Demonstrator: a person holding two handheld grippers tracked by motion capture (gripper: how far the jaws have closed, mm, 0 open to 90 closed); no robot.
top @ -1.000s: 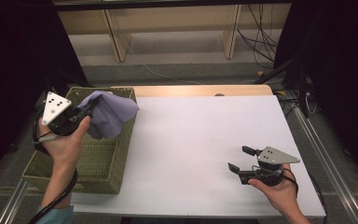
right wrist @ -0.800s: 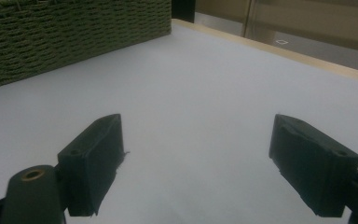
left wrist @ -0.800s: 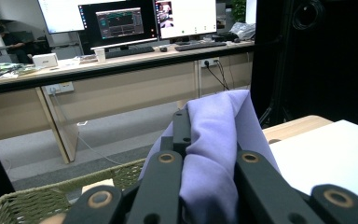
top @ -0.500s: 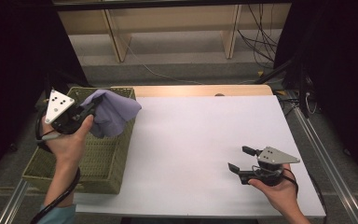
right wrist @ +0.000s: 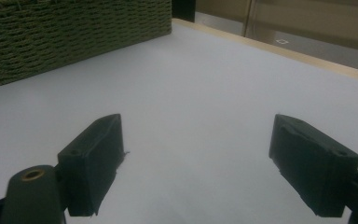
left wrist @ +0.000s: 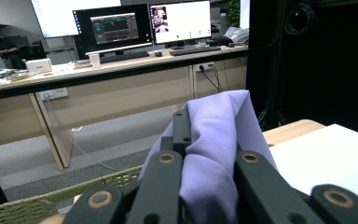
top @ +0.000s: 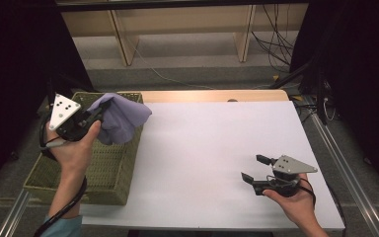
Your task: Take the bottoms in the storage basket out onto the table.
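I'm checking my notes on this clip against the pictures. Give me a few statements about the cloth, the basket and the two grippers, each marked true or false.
1. The left gripper is shut on the purple cloth. True.
2. The cloth lies flat on the white table. False: it hangs from the left gripper above the green woven basket.
3. The right gripper has its jaws open with nothing between them. True.
4. The basket sits at the table's right edge. False: it sits at the left edge.
5. The right gripper rests inside the basket. False: it is over the white table, well apart from the basket.
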